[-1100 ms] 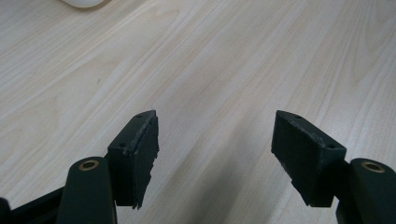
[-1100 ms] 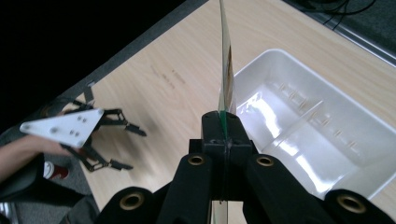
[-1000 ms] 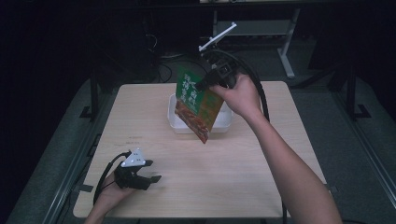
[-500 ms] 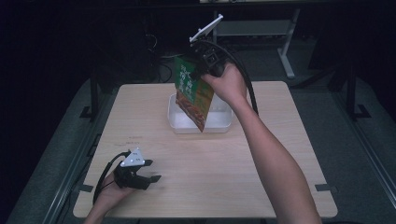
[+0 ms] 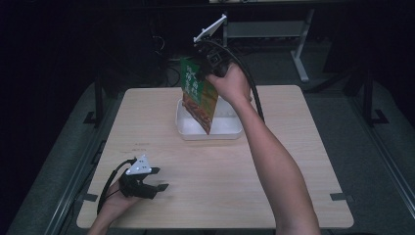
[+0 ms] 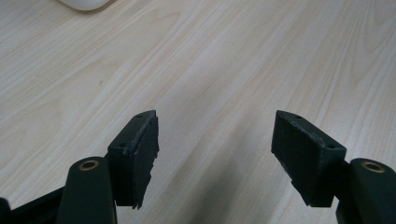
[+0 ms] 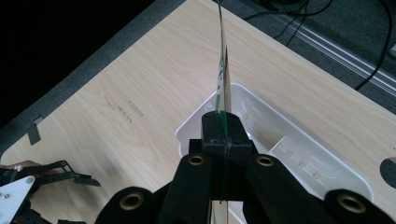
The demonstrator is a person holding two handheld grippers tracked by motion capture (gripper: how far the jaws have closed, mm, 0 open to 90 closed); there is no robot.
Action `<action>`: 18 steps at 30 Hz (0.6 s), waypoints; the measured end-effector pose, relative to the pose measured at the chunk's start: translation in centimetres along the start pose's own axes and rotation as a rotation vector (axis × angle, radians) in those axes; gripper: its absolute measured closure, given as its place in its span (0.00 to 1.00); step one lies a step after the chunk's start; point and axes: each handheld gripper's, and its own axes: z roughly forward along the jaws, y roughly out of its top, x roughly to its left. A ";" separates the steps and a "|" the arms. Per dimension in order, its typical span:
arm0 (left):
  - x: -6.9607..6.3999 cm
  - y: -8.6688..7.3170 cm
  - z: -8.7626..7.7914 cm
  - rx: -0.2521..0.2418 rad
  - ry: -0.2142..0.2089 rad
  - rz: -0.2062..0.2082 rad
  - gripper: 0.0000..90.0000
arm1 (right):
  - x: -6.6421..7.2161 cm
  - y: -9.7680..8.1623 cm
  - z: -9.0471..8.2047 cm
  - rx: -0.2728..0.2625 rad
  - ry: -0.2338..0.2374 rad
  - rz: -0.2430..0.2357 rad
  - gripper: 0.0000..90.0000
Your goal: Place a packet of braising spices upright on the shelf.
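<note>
A green and orange snack packet (image 5: 198, 95) hangs almost upright over a white tray (image 5: 230, 132) at the table's far middle. My right gripper (image 5: 208, 68) is shut on the packet's upper edge, well above the tray. In the right gripper view the packet (image 7: 224, 79) is seen edge-on, pinched between the closed jaws of my right gripper (image 7: 223, 128), with the tray (image 7: 289, 154) below it. My left gripper (image 5: 161, 178) rests open on the table near the front left, holding nothing. In the left gripper view, the left gripper (image 6: 215, 135) has bare wood between its jaws.
The wooden table (image 5: 293, 161) spreads wide around the tray. A corner of the tray (image 6: 86, 3) shows far ahead of the left jaws. Cables and a metal stand (image 5: 298, 44) lie on the dark floor beyond the table's far edge.
My right gripper has lifted the packet higher and a little to the left, turning it more upright over the tray. The left gripper has stayed put.
</note>
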 end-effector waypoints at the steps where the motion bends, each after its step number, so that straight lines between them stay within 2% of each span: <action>1: 0.0 0.0 0.0 -0.002 0.000 0.000 0.35 | 0.0 0.1 0.1 0.001 -0.002 -0.002 1.00; 18: -0.1 0.0 0.0 -0.003 -0.004 -0.002 0.35 | -0.5 0.4 1.7 0.005 -0.028 0.011 1.00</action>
